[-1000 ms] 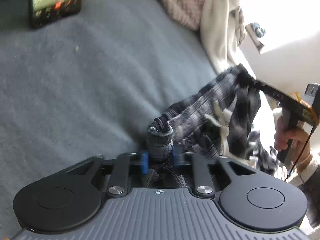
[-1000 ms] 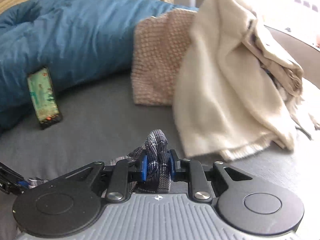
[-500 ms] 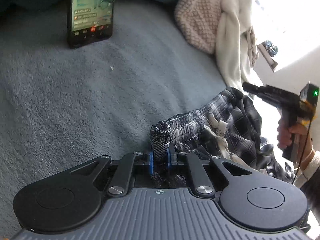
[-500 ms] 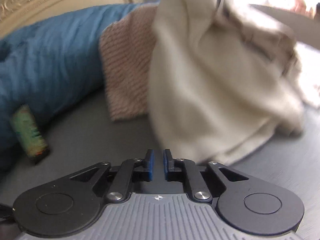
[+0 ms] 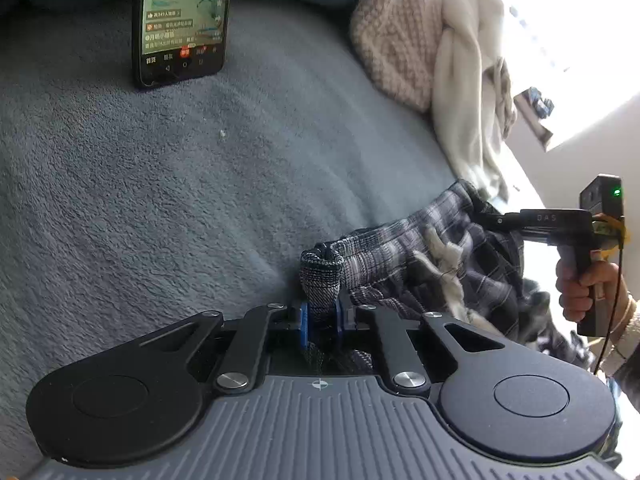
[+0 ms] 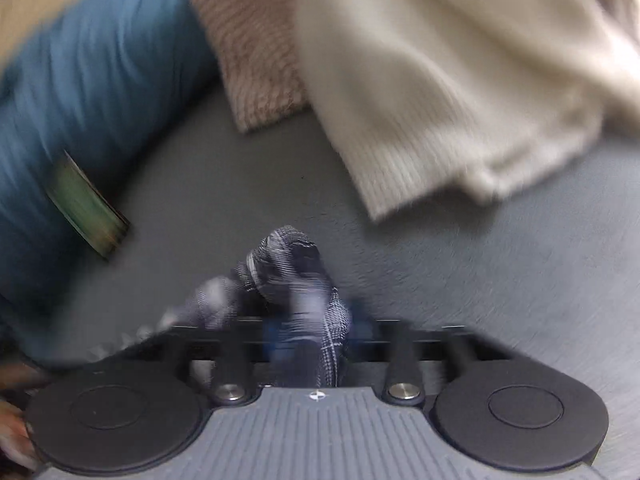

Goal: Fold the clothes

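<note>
Dark plaid shorts (image 5: 420, 256) with a pale drawstring lie bunched on the grey blanket (image 5: 160, 200). My left gripper (image 5: 320, 316) is shut on one bunched end of the waistband. My right gripper (image 5: 486, 216) shows at the right of the left wrist view, hand-held, with its tips at the other end of the waistband. In the blurred right wrist view my right gripper (image 6: 310, 332) has a wad of the plaid shorts (image 6: 296, 276) between its blue pads, which look closed on it.
A lit phone (image 5: 182, 20) leans against the blue duvet (image 6: 80, 80) at the back. A pink knit garment (image 5: 396, 40) and a cream sweater (image 6: 440, 80) are piled at the back right. The bed edge lies to the right.
My right gripper let go of the shorts half a second ago, with its pads empty, and now holds plaid fabric again. My left gripper kept its hold and moved closer to the phone.
</note>
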Motion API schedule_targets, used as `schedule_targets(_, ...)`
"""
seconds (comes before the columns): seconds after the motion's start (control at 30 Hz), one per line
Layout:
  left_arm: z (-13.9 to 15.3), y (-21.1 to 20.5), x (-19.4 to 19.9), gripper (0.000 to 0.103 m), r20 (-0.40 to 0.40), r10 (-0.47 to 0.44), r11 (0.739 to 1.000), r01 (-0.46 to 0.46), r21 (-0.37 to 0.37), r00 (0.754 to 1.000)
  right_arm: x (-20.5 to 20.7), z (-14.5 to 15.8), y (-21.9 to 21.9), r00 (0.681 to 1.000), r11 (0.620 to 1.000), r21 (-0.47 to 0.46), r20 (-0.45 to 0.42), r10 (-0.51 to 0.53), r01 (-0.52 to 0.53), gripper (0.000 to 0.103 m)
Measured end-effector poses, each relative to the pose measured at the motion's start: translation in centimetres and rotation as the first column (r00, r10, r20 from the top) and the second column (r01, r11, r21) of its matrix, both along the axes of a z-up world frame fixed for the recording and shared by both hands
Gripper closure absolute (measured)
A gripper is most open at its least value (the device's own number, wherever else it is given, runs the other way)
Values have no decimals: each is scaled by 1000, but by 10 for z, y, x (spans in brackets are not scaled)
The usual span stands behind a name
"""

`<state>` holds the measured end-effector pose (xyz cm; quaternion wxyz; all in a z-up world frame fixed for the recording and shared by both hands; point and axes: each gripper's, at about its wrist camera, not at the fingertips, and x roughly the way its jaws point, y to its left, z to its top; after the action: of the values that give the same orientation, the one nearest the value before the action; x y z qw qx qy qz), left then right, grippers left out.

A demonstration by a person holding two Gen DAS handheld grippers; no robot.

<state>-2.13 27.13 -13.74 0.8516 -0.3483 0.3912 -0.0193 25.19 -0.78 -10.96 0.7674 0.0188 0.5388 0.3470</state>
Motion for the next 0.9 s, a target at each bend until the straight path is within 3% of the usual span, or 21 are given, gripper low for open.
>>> schedule_targets(0.03,1,0,-1,93,19,8,1000,-8,-5,1000,-2,10,6,999,1000,-22,49,6,-5,95)
schedule_targets(0.07,2,-1,-3,93,39,17,1000,-16,-10,999,-8,24,14,987,998,-56,159,31,-23,95)
schedule_targets(0.1,5,-1,-5,93,61,25,1000,-24,-7,998,-18,39,25,952,994,-92,294,91,-66,95)
schedule_targets(0.17,16,0,-12,93,108,36,998,-40,38,993,-41,64,48,832,982,-107,522,188,-155,95)
schedule_targets(0.27,15,7,-21,93,89,54,997,-59,53,995,-59,61,77,644,956,-162,710,285,-244,95)
schedule_targets(0.3,11,9,-22,93,56,60,997,-63,53,997,-57,47,89,624,949,-192,717,309,-250,95)
schedule_targets(0.37,2,15,-24,93,15,77,996,-78,36,997,-49,12,106,658,932,-258,661,361,-253,95)
schedule_targets(0.43,3,19,-26,93,28,86,996,-86,32,996,-43,-26,122,678,906,-336,605,417,-258,95)
schedule_targets(0.57,17,17,-28,93,99,67,992,-77,102,993,-40,-13,127,673,941,-248,658,337,-229,95)
schedule_targets(0.67,14,19,-27,93,85,86,991,-94,98,993,-37,-3,130,667,962,-177,694,272,-208,95)
schedule_targets(0.77,2,20,-23,92,20,97,991,-99,95,995,-26,-15,133,715,957,-197,636,291,-214,94)
schedule_targets(0.87,5,21,-21,90,22,93,990,-95,100,995,-16,-15,132,766,963,-189,585,268,-193,84)
schedule_targets(0.9,6,21,-21,88,17,92,990,-94,102,996,-10,-6,130,791,969,-174,562,242,-173,68)
